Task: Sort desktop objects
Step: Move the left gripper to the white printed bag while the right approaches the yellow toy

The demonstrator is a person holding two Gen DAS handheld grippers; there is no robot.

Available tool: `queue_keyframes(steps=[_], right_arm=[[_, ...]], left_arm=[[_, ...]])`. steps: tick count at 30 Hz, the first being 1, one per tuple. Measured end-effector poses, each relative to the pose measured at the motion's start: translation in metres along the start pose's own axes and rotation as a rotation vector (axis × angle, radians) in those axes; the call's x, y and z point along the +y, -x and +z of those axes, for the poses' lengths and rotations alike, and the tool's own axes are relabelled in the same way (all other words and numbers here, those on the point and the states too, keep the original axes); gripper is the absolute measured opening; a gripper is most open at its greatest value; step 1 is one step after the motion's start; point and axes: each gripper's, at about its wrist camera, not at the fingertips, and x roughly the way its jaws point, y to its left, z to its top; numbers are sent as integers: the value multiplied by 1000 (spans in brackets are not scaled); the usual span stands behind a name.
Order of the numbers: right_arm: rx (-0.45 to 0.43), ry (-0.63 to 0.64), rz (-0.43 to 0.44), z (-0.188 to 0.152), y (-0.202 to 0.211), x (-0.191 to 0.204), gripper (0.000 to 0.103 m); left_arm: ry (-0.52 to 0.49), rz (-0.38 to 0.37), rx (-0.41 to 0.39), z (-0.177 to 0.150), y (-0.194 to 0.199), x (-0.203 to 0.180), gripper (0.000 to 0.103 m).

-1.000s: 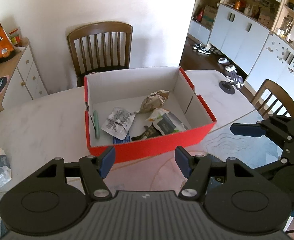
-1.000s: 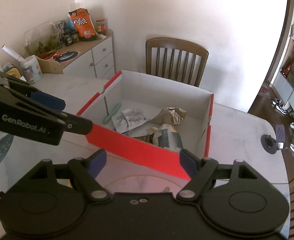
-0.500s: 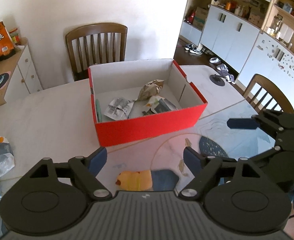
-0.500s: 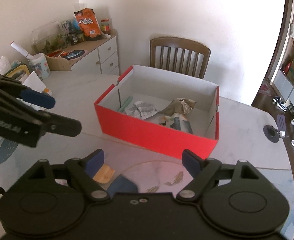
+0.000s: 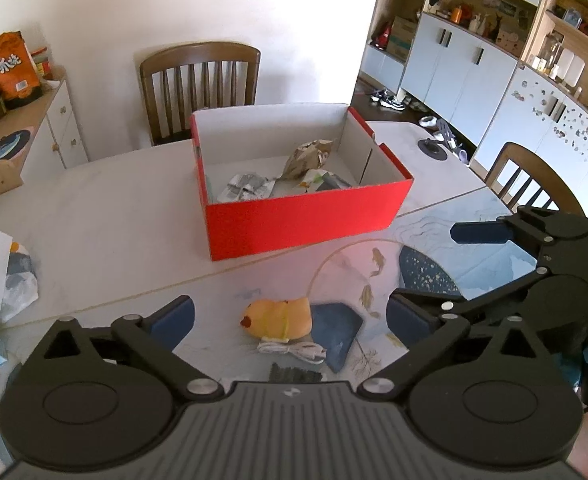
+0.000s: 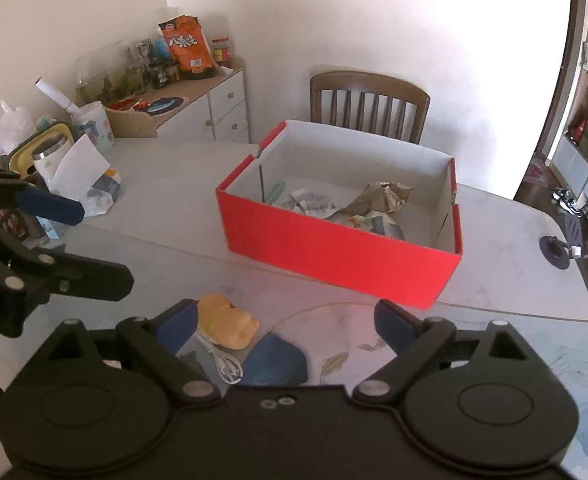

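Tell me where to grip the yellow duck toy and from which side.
Grip the duck across its plump middle, coming down from above with the left tongs, whose jaws are opening around it. It lies on its side, beak left, and the white cable lies close in front, so avoid a low approach.

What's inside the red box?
Inside the red box lie a crumpled brown wrapper, a torn printed packet, a green pen and more packets. The near wall hides whatever lies against it.
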Motion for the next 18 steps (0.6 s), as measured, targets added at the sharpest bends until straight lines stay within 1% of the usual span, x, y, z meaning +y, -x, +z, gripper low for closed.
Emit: queue_keyframes(steps=[7,11,18], right_arm=[[22,-13,1,-8,-6,3,95],[25,-18,4,-10,-7,5,95],[30,-19,11,-14,-12,10,95]], left_arm=[[-8,9,-7,-19,5,6,103],[4,7,4,-30,4,11,103],[4,-26,21,-52,-1,14,103]])
